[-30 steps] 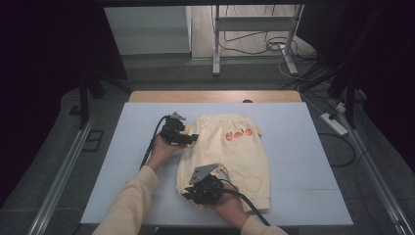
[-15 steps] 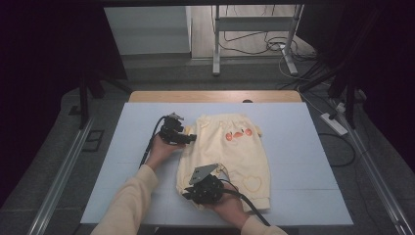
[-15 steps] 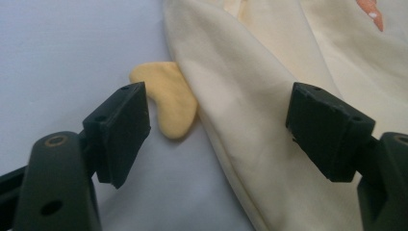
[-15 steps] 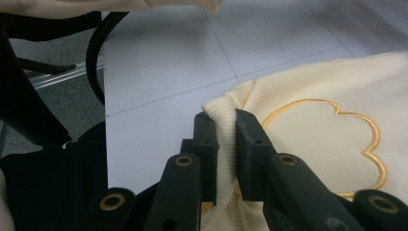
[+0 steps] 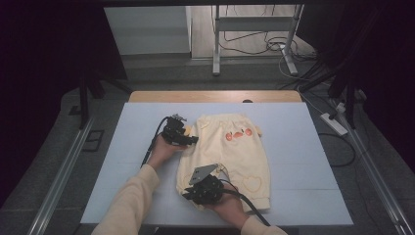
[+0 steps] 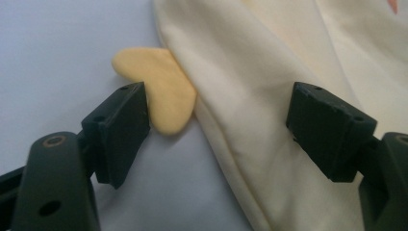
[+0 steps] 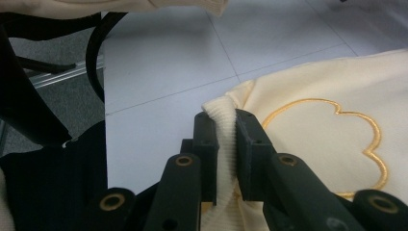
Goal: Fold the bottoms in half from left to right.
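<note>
While pinching the ribbed hem (image 7: 222, 126) of the cream shorts (image 5: 230, 152), right claw (image 5: 192, 194) unmoved from a second ago; left claw (image 5: 192, 139) spread astride far-left edge, not yet gripping. Shorts flat mid-worktop (image 5: 303, 161); next grab pending.

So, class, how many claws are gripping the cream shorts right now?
1. The right claw pinches the ribbed cuff of the shorts; the left claw stands open over their edge.

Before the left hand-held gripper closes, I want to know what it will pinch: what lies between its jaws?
In the left gripper view, the shorts' cream side edge and a yellow flap lie between the open jaws.
</note>
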A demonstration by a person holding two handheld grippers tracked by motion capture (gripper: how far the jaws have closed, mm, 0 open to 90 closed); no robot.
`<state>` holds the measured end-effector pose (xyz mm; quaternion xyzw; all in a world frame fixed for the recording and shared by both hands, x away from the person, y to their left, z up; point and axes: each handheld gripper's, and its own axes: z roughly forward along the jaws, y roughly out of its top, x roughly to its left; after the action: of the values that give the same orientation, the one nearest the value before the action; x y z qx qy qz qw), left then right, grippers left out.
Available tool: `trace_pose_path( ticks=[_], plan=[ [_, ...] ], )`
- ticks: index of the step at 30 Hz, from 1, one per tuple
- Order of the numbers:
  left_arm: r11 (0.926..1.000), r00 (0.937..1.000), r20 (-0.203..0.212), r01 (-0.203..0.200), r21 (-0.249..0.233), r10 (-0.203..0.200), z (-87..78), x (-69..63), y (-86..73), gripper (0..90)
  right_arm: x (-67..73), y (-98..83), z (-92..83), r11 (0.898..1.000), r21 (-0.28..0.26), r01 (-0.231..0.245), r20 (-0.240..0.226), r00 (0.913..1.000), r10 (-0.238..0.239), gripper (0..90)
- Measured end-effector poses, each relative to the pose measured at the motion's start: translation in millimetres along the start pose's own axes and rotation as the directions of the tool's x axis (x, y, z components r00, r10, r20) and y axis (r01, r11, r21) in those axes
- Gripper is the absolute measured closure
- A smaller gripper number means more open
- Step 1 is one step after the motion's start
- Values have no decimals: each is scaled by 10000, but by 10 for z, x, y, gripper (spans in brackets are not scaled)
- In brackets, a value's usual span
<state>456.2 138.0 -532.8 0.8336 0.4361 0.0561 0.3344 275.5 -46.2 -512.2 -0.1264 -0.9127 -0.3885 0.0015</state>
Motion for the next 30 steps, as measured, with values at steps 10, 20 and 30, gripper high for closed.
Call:
trace_pose_path(
  ticks=[10, 20, 30],
  plan=[
    [9992, 9991, -174, -398, 22, 398, -7, -49, -9, 406, 5, -9, 4, 10000, 7, -15, 19, 10000, 15, 795],
    [9962, 9931, 799, -872, 71, 864, -1, -121, 0, 806, 6, -15, 7, 10000, 24, 31, 30, 10000, -31, 795],
    [9977, 9919, 1094, -626, -246, 650, -85, -94, 9, 839, 0, -11, -24, 10000, -22, 71, 0, 10000, -71, 795]
  ],
)
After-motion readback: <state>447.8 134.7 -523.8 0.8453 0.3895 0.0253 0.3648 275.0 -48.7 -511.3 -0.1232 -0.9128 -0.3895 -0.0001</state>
